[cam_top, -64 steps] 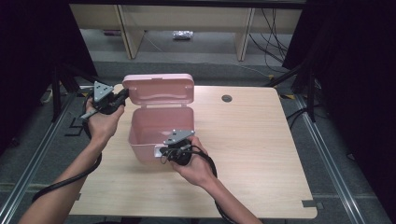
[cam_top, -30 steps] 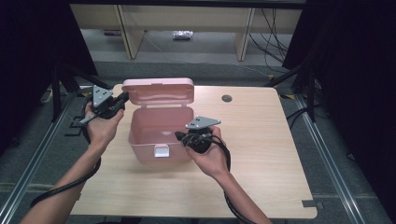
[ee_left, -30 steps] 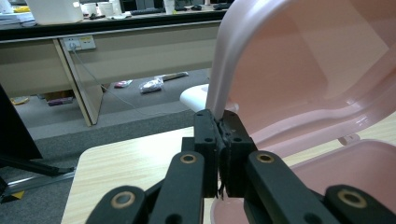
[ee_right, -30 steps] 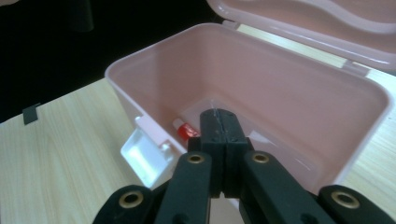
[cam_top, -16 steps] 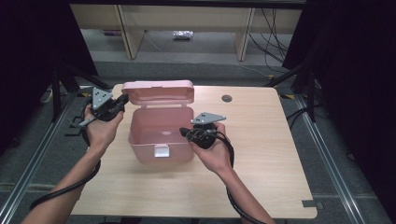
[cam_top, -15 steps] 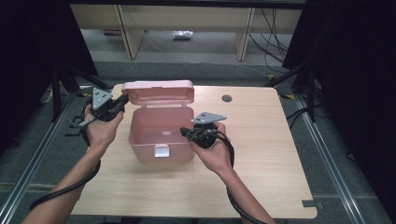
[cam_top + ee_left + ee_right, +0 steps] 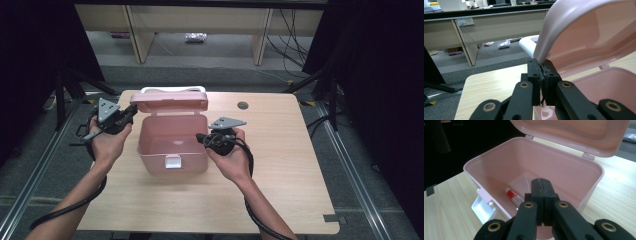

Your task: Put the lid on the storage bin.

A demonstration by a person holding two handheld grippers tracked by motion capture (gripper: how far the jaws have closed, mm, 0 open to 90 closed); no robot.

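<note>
Pink box (image 7: 172, 145) sits mid-worktop (image 7: 280, 190), lid (image 7: 170, 102) tipped up and back. I have the left gripper (image 7: 541, 66) clamped on the lid's edge; my right gripper (image 7: 541, 186), jaws together and empty, hovers at the box's right rim. Small red-capped tube (image 7: 514, 196) lies inside on the bottom.

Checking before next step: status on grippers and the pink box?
Left gripper shut on lid edge. Right gripper shut, empty, at pink box rim. Small tube inside. Nothing in the way.
</note>
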